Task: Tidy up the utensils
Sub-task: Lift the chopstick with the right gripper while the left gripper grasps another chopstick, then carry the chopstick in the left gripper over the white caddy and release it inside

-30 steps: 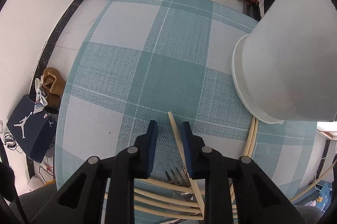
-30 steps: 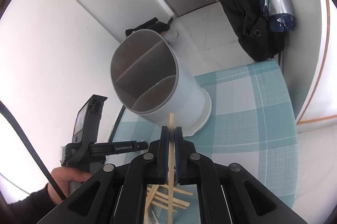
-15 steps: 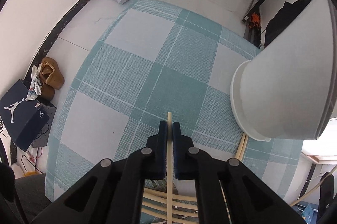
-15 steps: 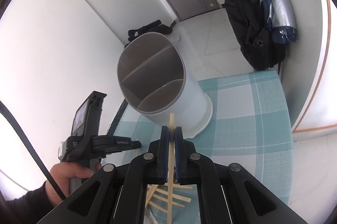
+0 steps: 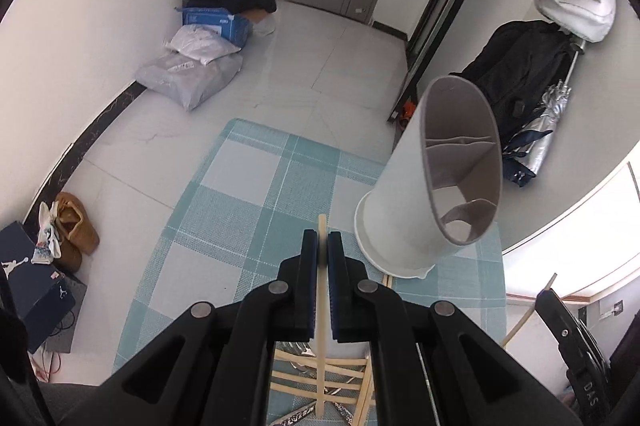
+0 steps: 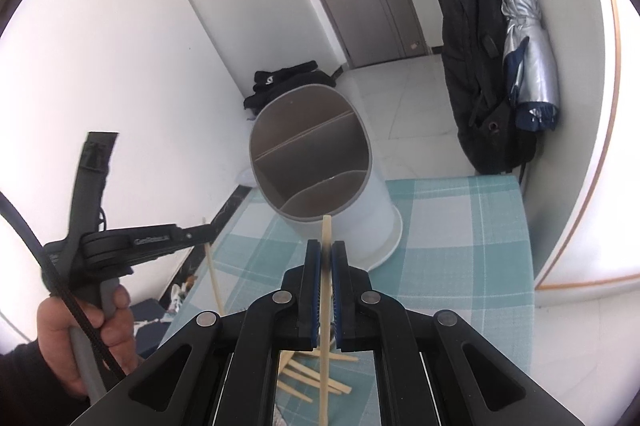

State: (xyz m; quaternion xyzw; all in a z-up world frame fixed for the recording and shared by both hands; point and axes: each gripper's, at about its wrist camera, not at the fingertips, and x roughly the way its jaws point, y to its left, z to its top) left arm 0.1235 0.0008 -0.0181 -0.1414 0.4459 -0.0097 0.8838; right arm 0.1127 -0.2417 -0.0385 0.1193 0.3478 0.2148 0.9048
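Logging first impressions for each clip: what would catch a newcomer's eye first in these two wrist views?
Probably the tall white utensil holder, standing on the teal checked tablecloth with its divided compartments open to the camera. Next, each gripper is shut on one pale chopstick: the left gripper and the right gripper, both raised near the holder. More chopsticks lie crisscrossed on the cloth below.

White holder (image 5: 404, 226), teal-white checked tablecloth (image 5: 240, 226), pale wooden chopsticks (image 6: 326, 358)
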